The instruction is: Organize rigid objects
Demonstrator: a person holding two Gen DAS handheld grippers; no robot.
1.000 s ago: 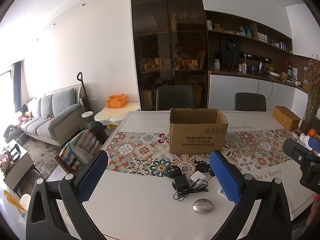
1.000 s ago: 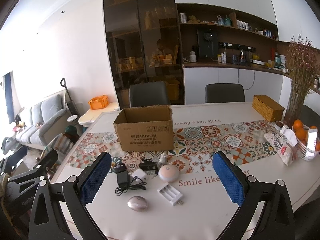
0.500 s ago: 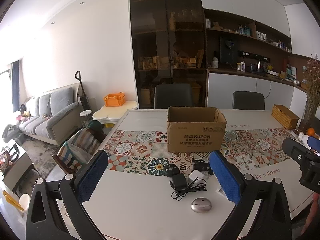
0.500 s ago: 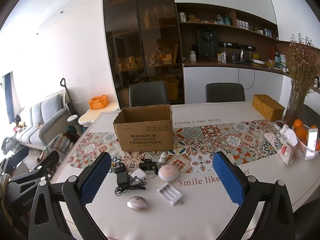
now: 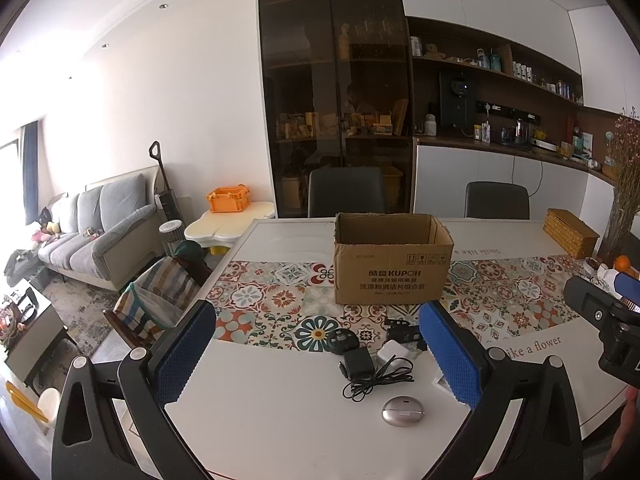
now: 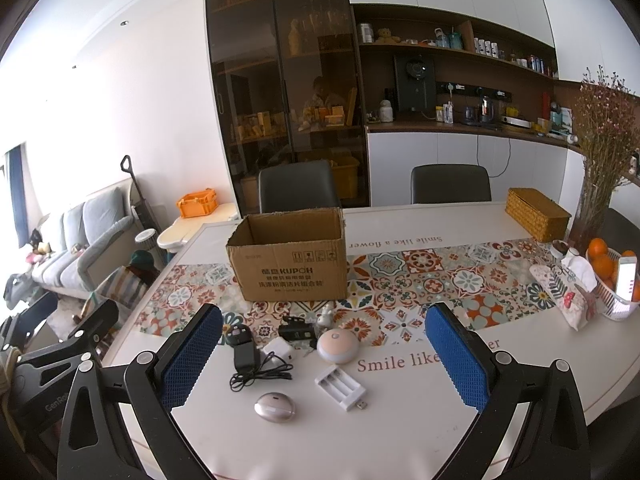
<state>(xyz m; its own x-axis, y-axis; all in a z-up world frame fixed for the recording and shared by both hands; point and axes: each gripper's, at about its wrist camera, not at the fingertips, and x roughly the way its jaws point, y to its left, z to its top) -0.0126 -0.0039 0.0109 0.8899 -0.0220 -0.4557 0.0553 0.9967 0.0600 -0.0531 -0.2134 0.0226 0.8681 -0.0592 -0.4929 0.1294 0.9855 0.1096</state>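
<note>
Silver oval case [image 6: 275, 407] on table [image 6: 400, 432], between right gripper [image 6: 324, 356] wide-open jaws, left gripper [image 5: 318, 354] jaws likewise spread

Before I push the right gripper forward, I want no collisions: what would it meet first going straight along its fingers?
Probably the cardboard box; the open right gripper hangs above the pink round device. Depth is unclear.

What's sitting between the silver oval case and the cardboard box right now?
In the right wrist view, between the silver oval case and the cardboard box lie the black adapter with coiled cable, a white charger and a black gadget.
</note>
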